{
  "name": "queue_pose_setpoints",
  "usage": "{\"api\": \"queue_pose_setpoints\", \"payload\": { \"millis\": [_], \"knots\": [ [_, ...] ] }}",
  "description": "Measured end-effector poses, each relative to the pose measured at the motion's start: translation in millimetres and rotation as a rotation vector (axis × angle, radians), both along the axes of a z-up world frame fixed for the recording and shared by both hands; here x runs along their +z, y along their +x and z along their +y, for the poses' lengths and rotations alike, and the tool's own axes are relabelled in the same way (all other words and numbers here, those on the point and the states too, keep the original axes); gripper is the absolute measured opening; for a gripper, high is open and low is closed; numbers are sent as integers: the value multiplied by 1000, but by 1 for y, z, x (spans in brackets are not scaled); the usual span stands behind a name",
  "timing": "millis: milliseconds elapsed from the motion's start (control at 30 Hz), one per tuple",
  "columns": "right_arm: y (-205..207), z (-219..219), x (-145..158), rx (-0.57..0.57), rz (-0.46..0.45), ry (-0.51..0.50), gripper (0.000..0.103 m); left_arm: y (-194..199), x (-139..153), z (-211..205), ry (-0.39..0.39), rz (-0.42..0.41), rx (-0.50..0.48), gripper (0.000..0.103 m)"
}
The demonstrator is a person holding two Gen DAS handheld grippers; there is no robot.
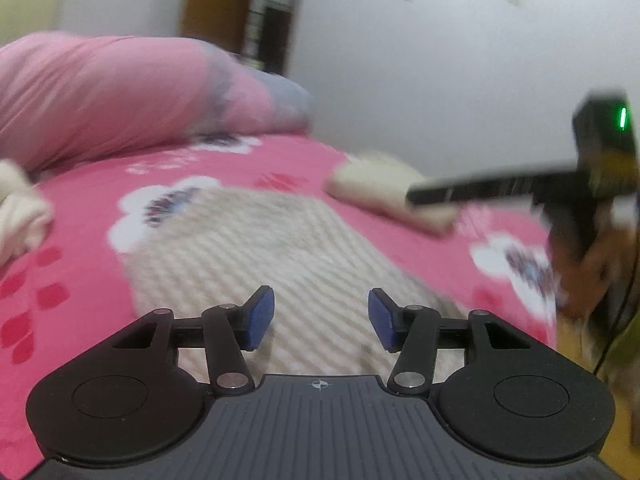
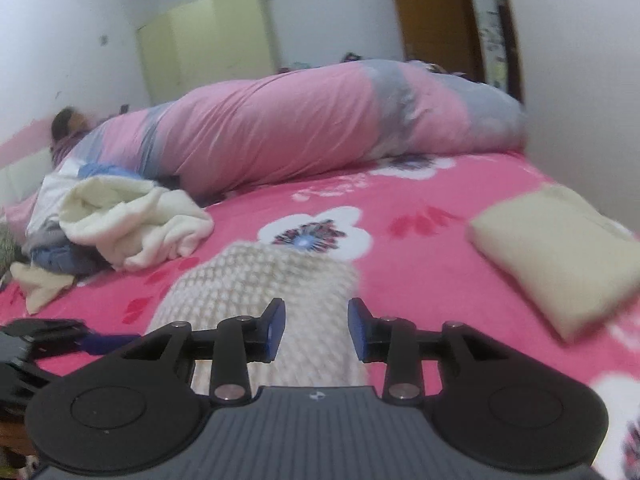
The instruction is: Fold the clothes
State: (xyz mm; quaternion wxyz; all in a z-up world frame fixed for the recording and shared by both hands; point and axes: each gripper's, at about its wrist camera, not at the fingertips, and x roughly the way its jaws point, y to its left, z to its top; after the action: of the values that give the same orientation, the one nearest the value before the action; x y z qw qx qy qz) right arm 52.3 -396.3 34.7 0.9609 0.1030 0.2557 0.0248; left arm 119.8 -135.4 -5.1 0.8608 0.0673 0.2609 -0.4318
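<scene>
Left wrist view: the cream knit garment (image 1: 256,256) runs lengthwise straight ahead, under the spread left gripper (image 1: 321,318); right gripper (image 2: 316,330), also spread, hovers equally near.

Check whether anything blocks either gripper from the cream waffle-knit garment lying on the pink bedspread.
Nothing visible does. The cream waffle-knit garment lies flat directly ahead of the left gripper and the right gripper, both with jaws open. The folded cream cloth and the crumpled laundry pile lie off to the sides.
</scene>
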Motion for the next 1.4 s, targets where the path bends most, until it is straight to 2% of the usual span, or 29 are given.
{"api": "queue_pose_setpoints", "payload": {
  "millis": [67, 167, 300, 400, 500, 533, 600, 700, 767, 867, 967, 1000, 1067, 1167, 1200, 1267, 1400],
  "knots": [
    [-24, -10, -8, -20, 22, 18, 37, -5, -12, -11, 70, -12, -3, 58],
    [-48, -18, -23, -58, 53, 49, 37, -21, -23, -23, 163, -119, -5, 59],
    [-67, -28, -39, -84, 70, 134, 37, -22, -24, -27, 190, -126, 7, 60],
    [-69, -13, -43, 9, 68, 135, 37, -20, -22, -28, 181, -94, 22, 61],
    [-66, 7, -55, 86, 95, 90, 36, -22, -21, -32, 192, -83, 47, 61],
    [-61, 13, -65, 99, 130, 58, 34, -23, -20, -34, 196, -78, 56, 61],
    [-53, 26, -90, 105, 175, -79, 30, -23, -18, -36, 200, -61, 73, 62],
    [-46, 39, -71, 119, 203, -168, 30, -21, -15, -40, 215, -33, 109, 62],
    [-42, 40, -45, 130, 142, -173, 30, -19, -12, -43, 221, -5, 134, 62],
    [-27, 38, -20, 107, 77, -168, 30, -18, -8, -47, 238, 25, 173, 62],
    [3, 36, -28, 101, 91, -170, 30, -20, -7, -54, 262, 33, 208, 62],
    [17, 35, -42, 103, 138, -175, 30, -21, -6, -56, 270, 34, 218, 62],
    [36, 29, -77, 120, 200, -164, 32, -22, -7, -59, 285, 30, 229, 62],
    [36, 8, -82, 101, 205, -1, 34, -23, -6, -64, 306, 22, 241, 64],
    [36, 5, -82, 98, 212, 21, 34, -24, -6, -65, 312, 20, 244, 64],
    [36, 6, -84, 104, 200, 3, 35, -23, -5, -67, 319, 20, 251, 64],
    [32, 4, -85, 99, 193, 31, 35, -35, 13, -71, 334, -102, 317, 63]
  ]
}}
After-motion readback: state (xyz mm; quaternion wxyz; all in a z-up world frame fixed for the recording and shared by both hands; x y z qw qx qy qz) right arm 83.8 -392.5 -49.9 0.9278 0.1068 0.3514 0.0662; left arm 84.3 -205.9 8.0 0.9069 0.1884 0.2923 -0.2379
